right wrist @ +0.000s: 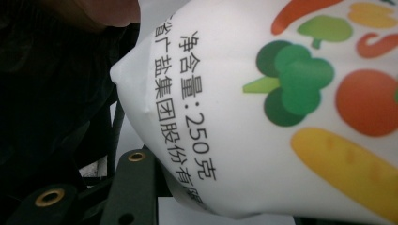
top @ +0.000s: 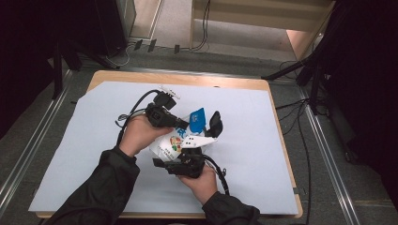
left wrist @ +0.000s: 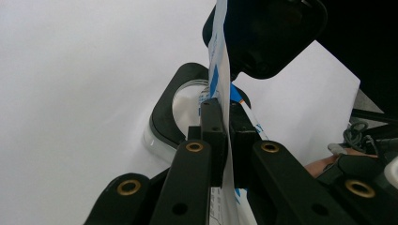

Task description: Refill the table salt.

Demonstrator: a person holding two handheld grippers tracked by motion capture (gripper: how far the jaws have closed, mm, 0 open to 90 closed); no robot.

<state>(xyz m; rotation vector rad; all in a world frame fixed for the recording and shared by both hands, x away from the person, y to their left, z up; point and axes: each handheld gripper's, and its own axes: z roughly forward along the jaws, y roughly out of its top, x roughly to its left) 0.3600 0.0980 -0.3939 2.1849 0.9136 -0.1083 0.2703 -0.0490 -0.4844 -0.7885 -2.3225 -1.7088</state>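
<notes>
You are holding the white bag above the sheet-covered table, your left gripper clamping its thin edge, as its own view is showing, while your right gripper, jaws apart, is cradling the vegetable-printed belly.

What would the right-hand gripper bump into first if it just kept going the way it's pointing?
Most likely the white pouch printed with vegetables: in the right gripper view it sits directly ahead of the right gripper, very close. Whether the jaws already touch it is hard to tell. The left gripper is clamped on its flat edge.
</notes>
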